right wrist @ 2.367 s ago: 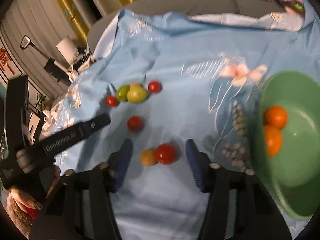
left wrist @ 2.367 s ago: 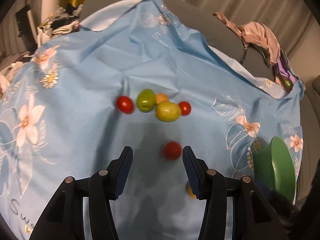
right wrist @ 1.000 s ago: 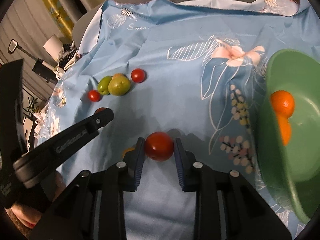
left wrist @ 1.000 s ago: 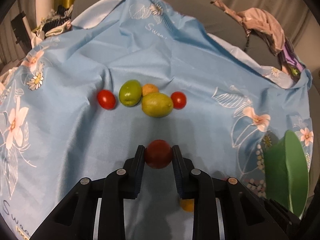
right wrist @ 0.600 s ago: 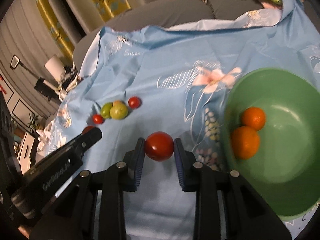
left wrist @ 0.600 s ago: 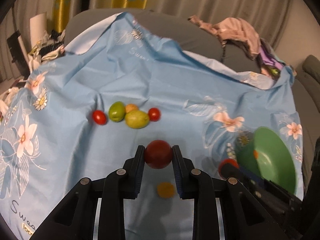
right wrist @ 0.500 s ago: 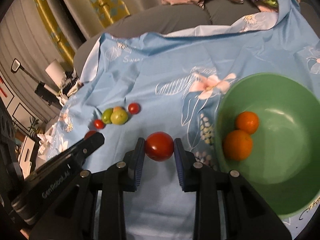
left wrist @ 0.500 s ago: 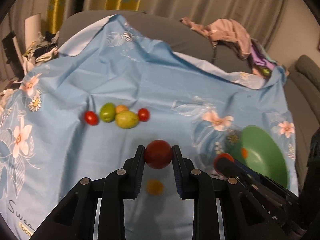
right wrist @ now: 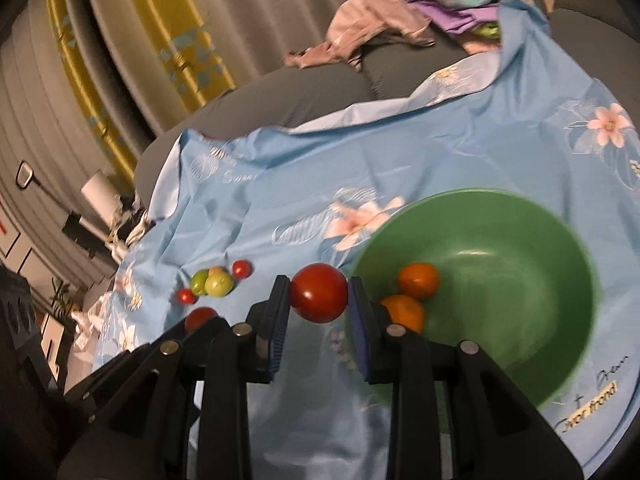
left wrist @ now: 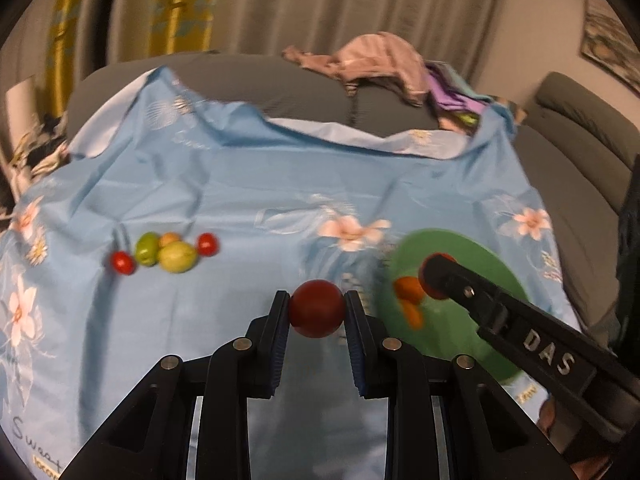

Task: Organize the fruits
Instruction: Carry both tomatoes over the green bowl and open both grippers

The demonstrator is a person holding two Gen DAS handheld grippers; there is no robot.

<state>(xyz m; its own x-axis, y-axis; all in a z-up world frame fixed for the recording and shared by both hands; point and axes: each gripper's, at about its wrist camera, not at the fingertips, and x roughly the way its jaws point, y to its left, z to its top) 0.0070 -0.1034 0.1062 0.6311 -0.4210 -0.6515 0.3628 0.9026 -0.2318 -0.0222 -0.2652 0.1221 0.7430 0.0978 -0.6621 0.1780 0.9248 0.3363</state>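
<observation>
Two oranges (right wrist: 416, 280) already in green bowl (right wrist: 520, 216). Left gripper (left wrist: 317, 312) clamped on red tomato (left wrist: 317, 308), right gripper (right wrist: 319, 300) clamped on second tomato (right wrist: 319, 293), both lifted near bowl rim. Five small fruits (left wrist: 172, 254) left on blue cloth (left wrist: 248, 184), well apart from bowl.

From my right fingers (right wrist: 318, 298), the green bowl (right wrist: 520, 240) lies open at two o'clock; only two oranges (right wrist: 418, 280) sit against its near-left wall, the rest of the basin bare. At ten o'clock a fruit cluster (right wrist: 216, 282) blocks the blue cloth (right wrist: 300, 184). My left fingers (left wrist: 316, 314) find my right tool (left wrist: 520, 332) crossing over the bowl at three o'clock.
</observation>
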